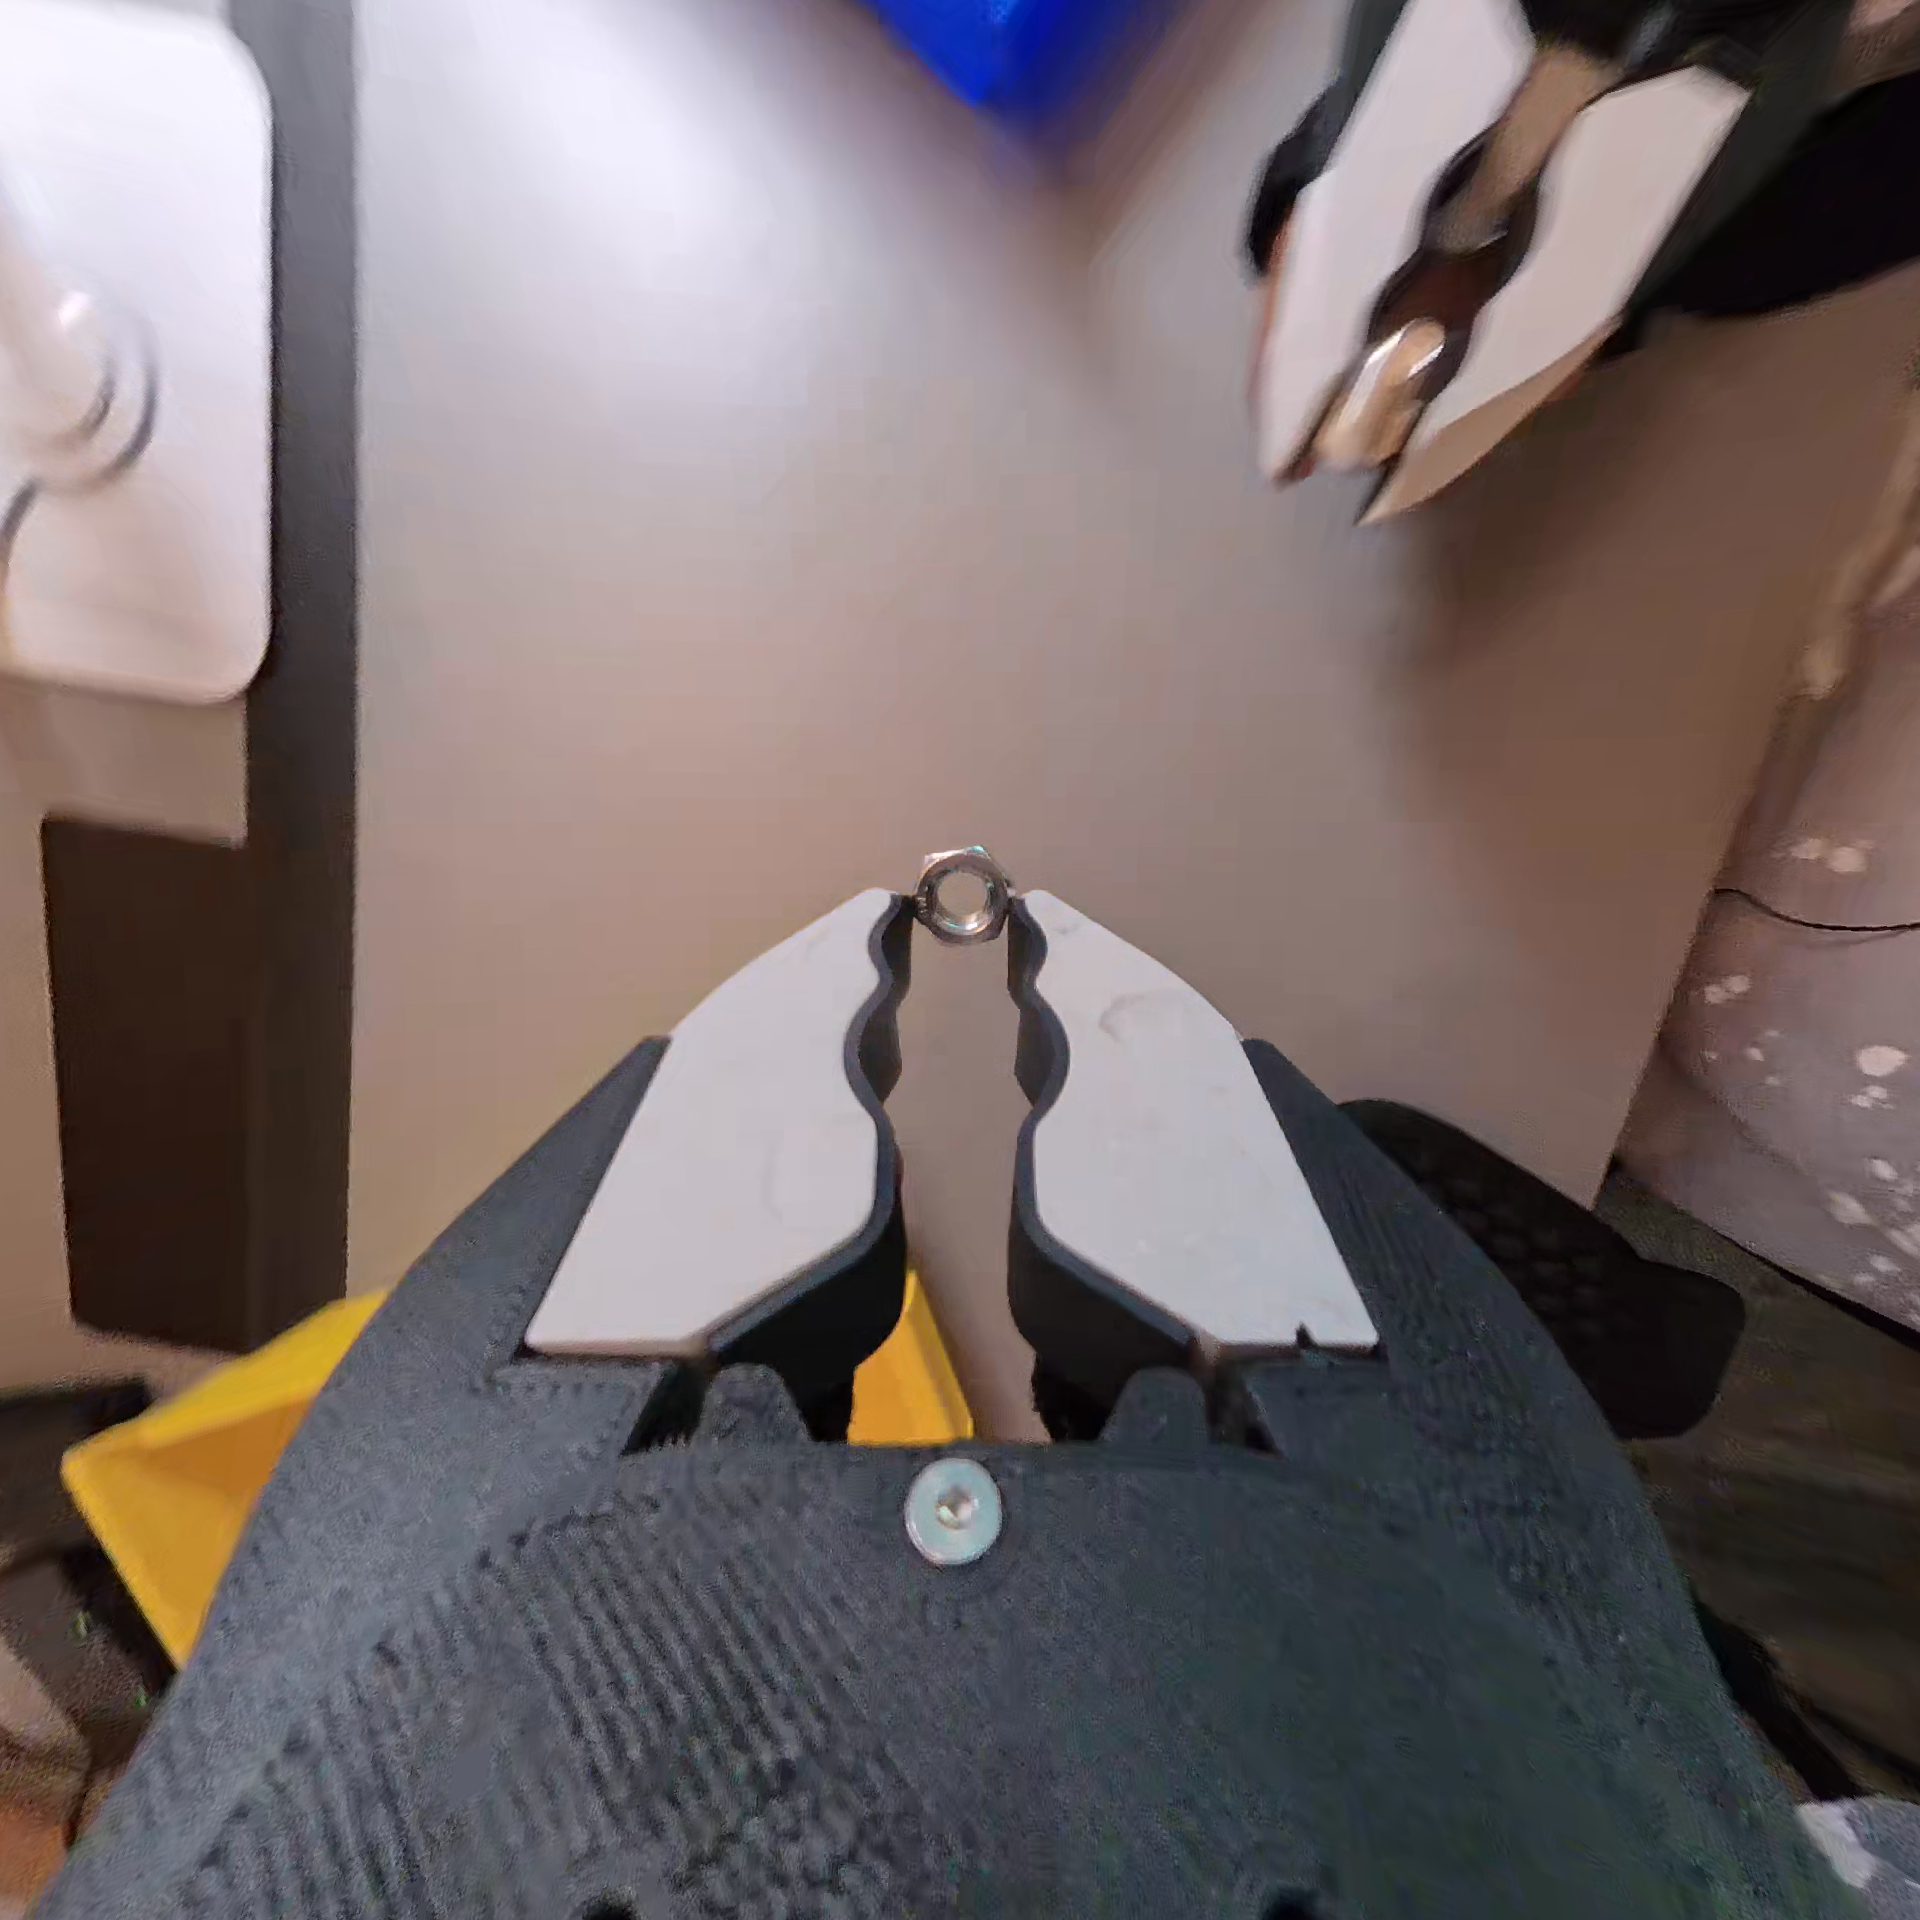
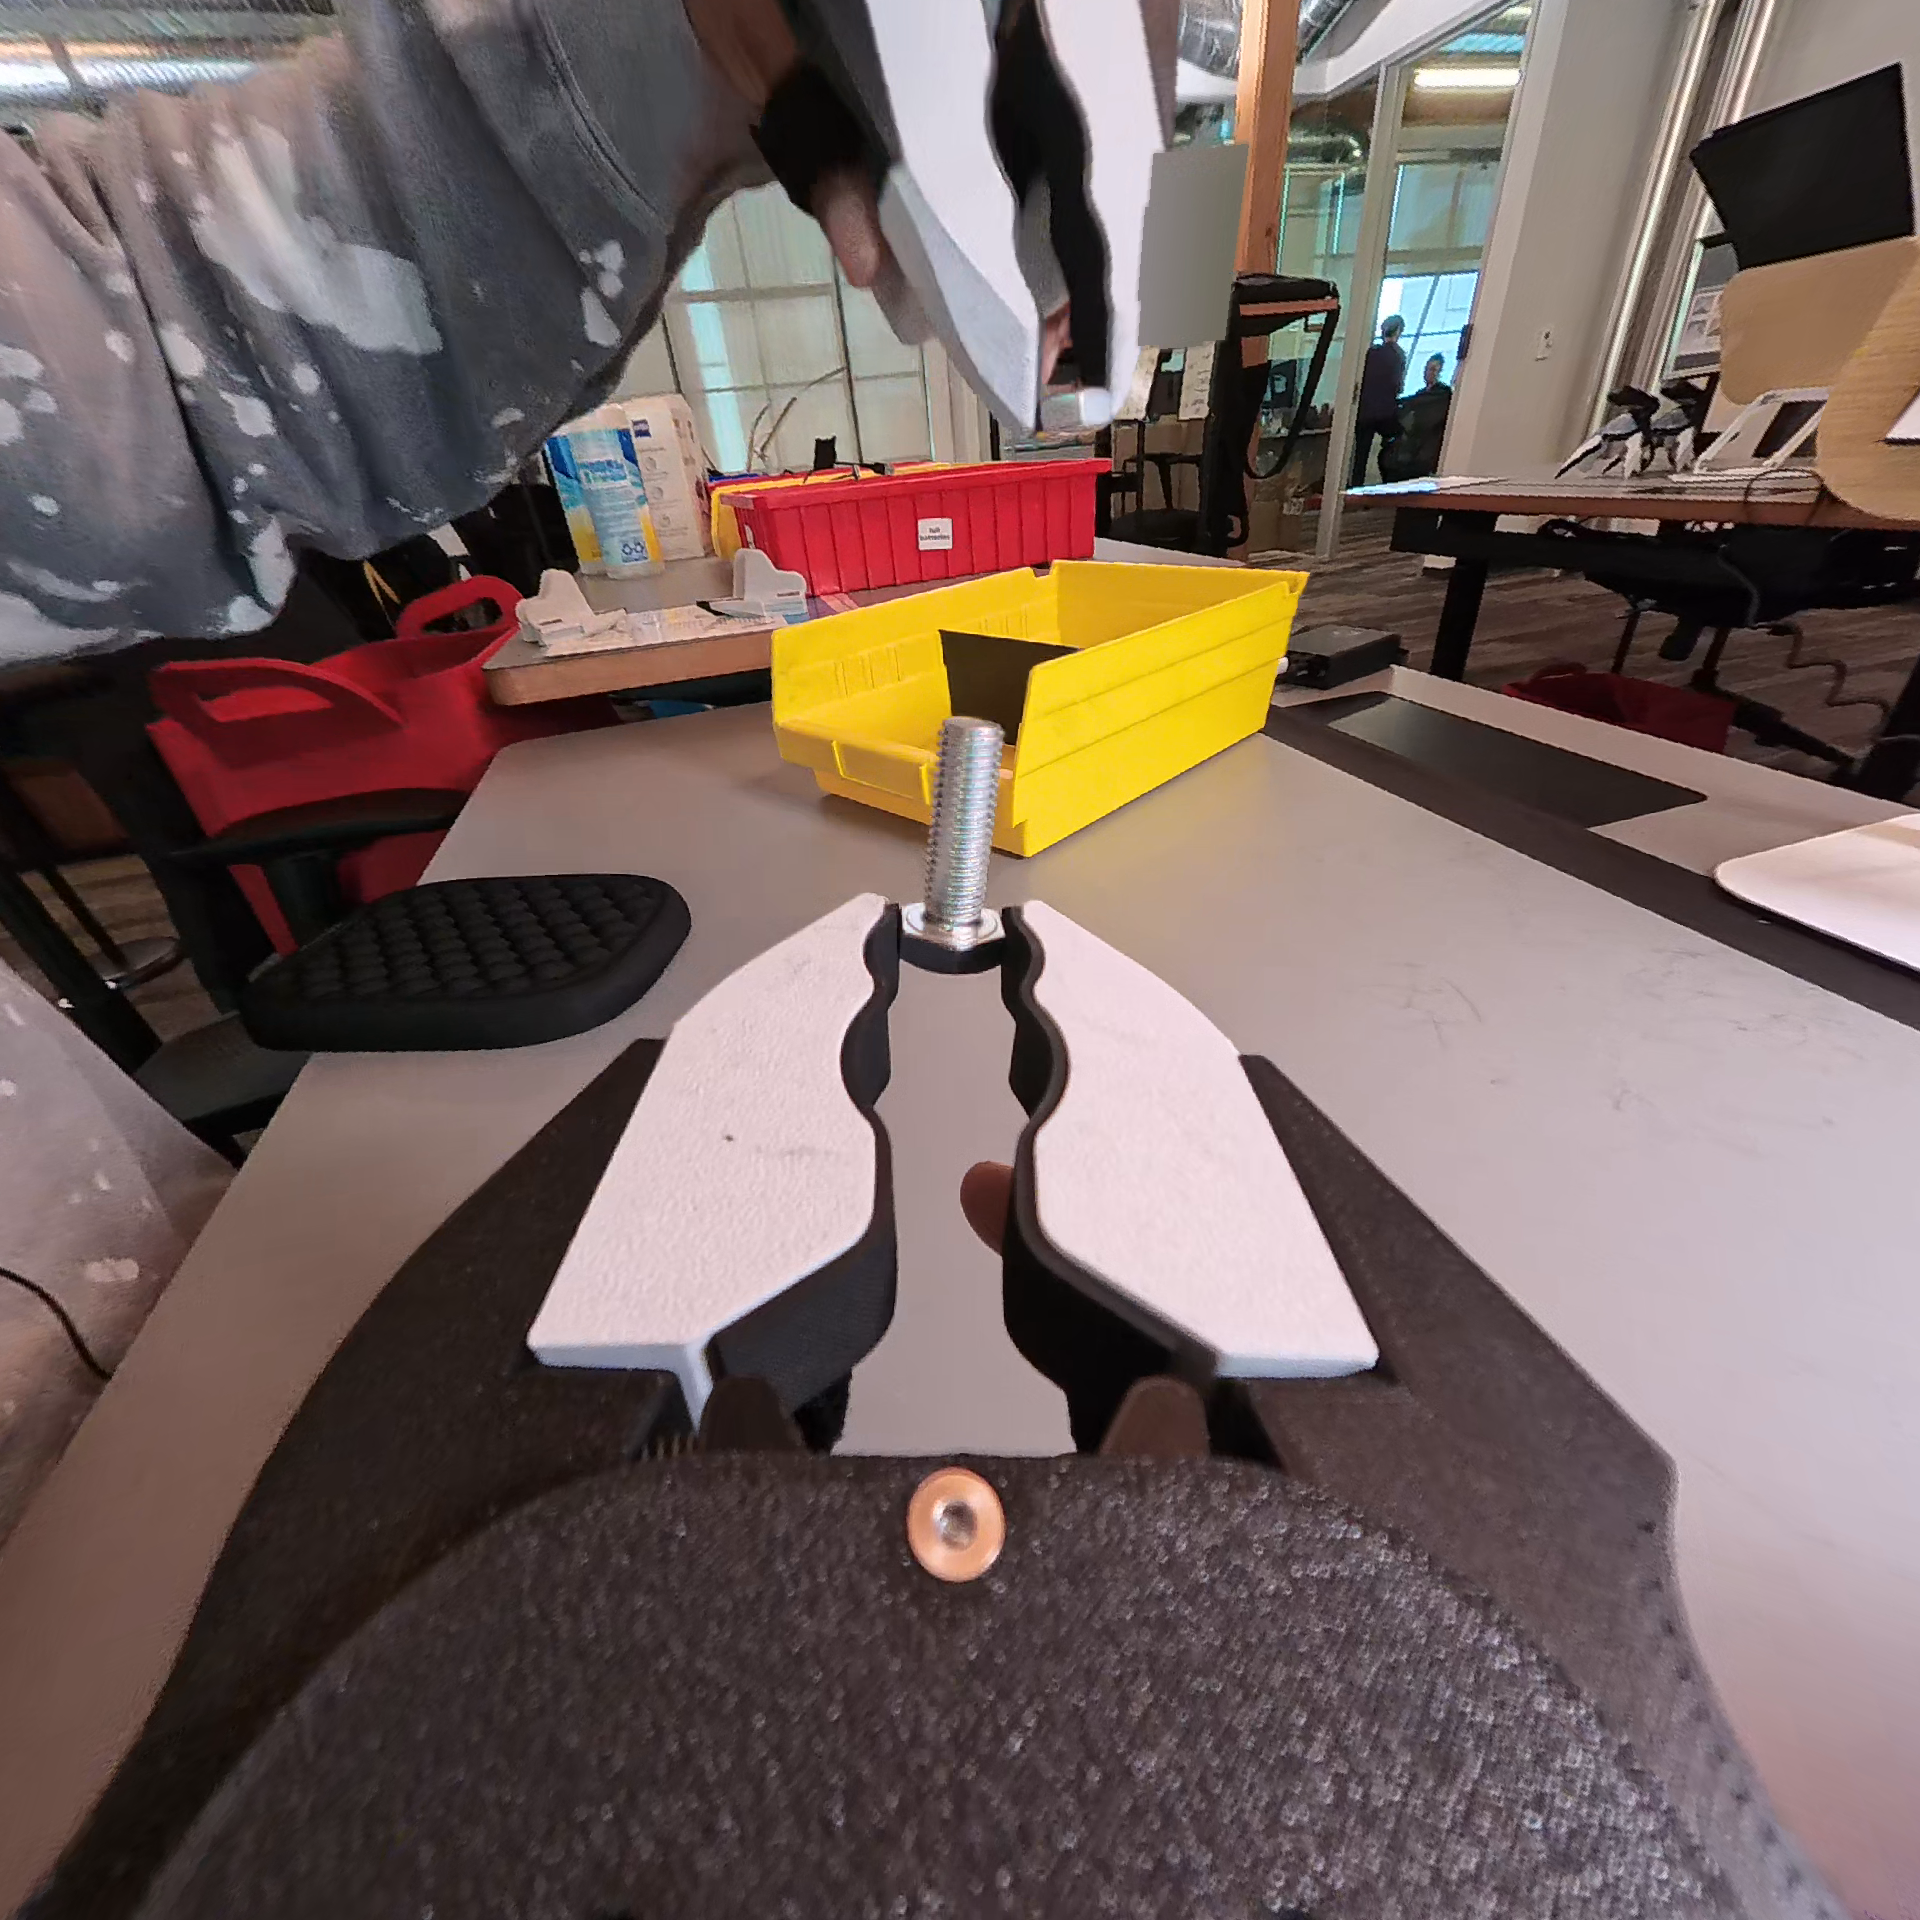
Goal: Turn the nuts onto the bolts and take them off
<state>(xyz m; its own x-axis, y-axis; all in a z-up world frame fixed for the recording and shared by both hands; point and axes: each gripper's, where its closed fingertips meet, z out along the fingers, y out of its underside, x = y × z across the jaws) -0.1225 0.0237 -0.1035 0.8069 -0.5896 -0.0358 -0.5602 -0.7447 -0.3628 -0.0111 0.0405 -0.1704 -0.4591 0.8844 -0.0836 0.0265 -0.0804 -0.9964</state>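
Note:
In the left wrist view my left gripper point(image 1: 958, 906) is shut on a small silver hex nut point(image 1: 958, 904), its hole facing the camera. My right gripper point(image 1: 1371, 436) shows blurred at the upper right there, with the bolt point(image 1: 1387, 390) between its fingertips. In the right wrist view my right gripper point(image 2: 951, 925) is shut on the head of a silver threaded bolt point(image 2: 966, 821), whose shaft stands upright above the tips. My left gripper point(image 2: 1070, 400) hangs above it at the top, holding the nut point(image 2: 1075, 405), apart from the bolt's tip.
A yellow bin point(image 2: 1049, 696) with a black divider sits on the grey table point(image 2: 1455, 1039) behind the bolt; it also shows in the left wrist view point(image 1: 187, 1475). A red bin point(image 2: 914, 520), a black chair armrest point(image 2: 468, 956), a white tray point(image 2: 1839, 894) and a blue bin point(image 1: 987, 62) lie around.

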